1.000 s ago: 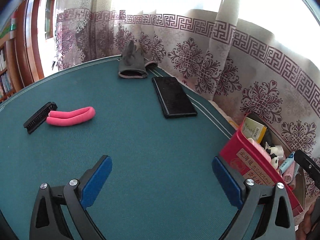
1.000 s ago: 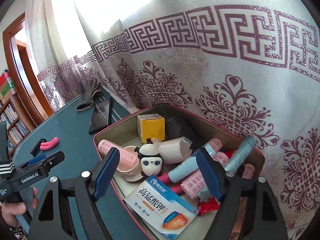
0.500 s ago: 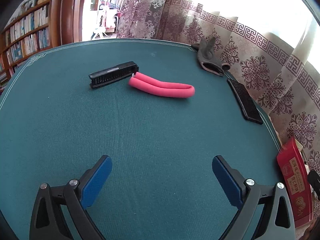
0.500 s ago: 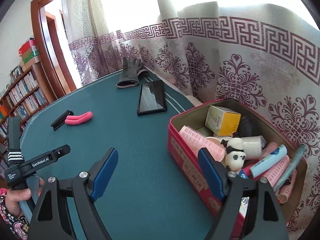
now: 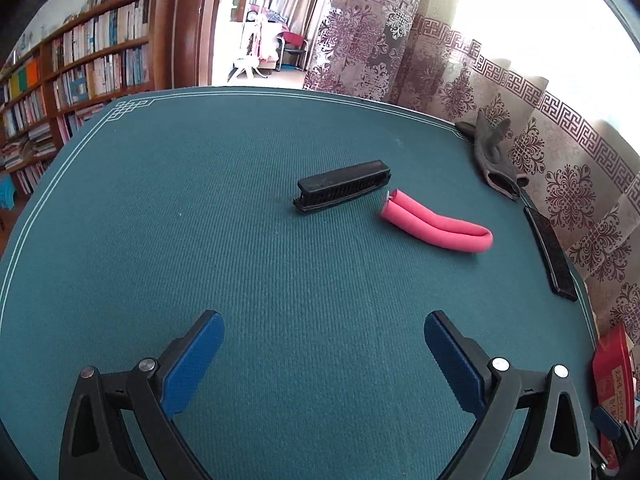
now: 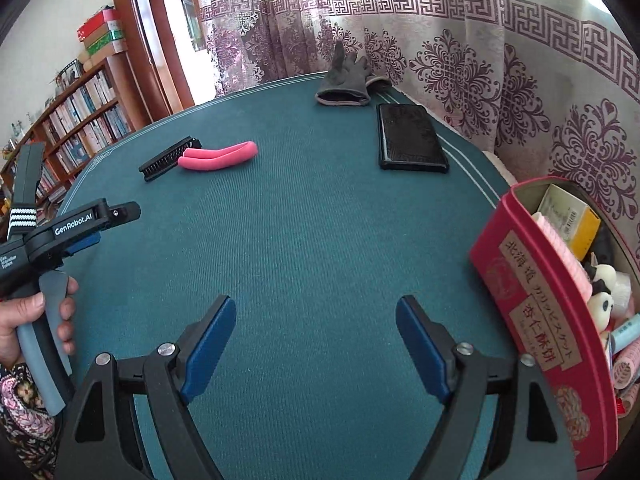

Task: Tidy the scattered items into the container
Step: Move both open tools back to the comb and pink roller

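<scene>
A black comb (image 5: 343, 186) (image 6: 170, 158) and a folded pink foam roller (image 5: 436, 226) (image 6: 218, 157) lie side by side on the green table. A black phone (image 6: 411, 142) (image 5: 550, 254) and a grey glove (image 6: 344, 82) (image 5: 494, 160) lie near the curtain. The red tin (image 6: 532, 300) (image 5: 614, 372) at the right edge holds several items. My left gripper (image 5: 322, 354) is open over bare cloth, short of the comb. Open too, my right gripper (image 6: 316, 338) is just left of the tin. In the right wrist view a hand holds the left gripper (image 6: 120, 216).
A patterned curtain (image 6: 460, 52) hangs close behind the table's far right edge. Bookshelves (image 5: 72, 76) and a wooden door frame stand beyond the far left. Green cloth (image 6: 304, 240) spreads between the grippers and the scattered items.
Both views have swung left, away from the tin and toward the table's middle. The comb and pink roller now sit nearer the left view's centre. Both grippers stay open.
</scene>
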`<state>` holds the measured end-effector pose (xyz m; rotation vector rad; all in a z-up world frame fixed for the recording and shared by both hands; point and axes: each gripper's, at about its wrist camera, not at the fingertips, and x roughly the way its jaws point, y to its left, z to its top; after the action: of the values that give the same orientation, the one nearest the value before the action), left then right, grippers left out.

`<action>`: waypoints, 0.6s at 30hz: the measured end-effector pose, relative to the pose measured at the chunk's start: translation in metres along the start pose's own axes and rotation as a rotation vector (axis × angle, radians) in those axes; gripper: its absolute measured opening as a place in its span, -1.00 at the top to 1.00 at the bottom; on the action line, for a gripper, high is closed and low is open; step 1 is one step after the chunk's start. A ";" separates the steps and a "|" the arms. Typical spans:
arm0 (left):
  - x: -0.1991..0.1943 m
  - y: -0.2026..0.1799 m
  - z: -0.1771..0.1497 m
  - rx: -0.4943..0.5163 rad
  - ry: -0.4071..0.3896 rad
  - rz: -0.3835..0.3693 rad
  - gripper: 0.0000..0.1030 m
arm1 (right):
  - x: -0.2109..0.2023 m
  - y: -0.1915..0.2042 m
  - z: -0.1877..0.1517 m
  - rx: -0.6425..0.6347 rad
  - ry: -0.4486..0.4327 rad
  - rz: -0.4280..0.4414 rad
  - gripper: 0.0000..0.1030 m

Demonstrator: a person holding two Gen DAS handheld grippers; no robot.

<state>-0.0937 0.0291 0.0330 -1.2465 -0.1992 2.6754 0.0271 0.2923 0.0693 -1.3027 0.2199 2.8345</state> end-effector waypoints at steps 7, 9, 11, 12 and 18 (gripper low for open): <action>0.029 0.012 0.039 0.033 -0.013 0.061 -0.97 | 0.008 -0.005 -0.001 0.025 0.033 0.010 -0.65; 0.037 0.013 0.046 0.030 -0.007 0.072 -0.97 | 0.009 -0.007 -0.001 0.034 0.039 0.009 -0.65; 0.043 0.013 0.051 0.019 0.005 0.072 -0.97 | 0.012 -0.009 0.000 0.042 0.046 0.009 -0.65; 0.046 0.012 0.053 0.009 0.011 0.071 -0.97 | 0.014 -0.009 0.000 0.046 0.050 0.010 -0.65; 0.056 -0.005 0.058 -0.065 -0.006 0.092 -0.97 | 0.023 -0.010 0.000 0.054 0.072 0.026 -0.65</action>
<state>-0.1729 0.0436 0.0295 -1.2973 -0.2370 2.7712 0.0130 0.3011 0.0503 -1.4028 0.3149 2.7844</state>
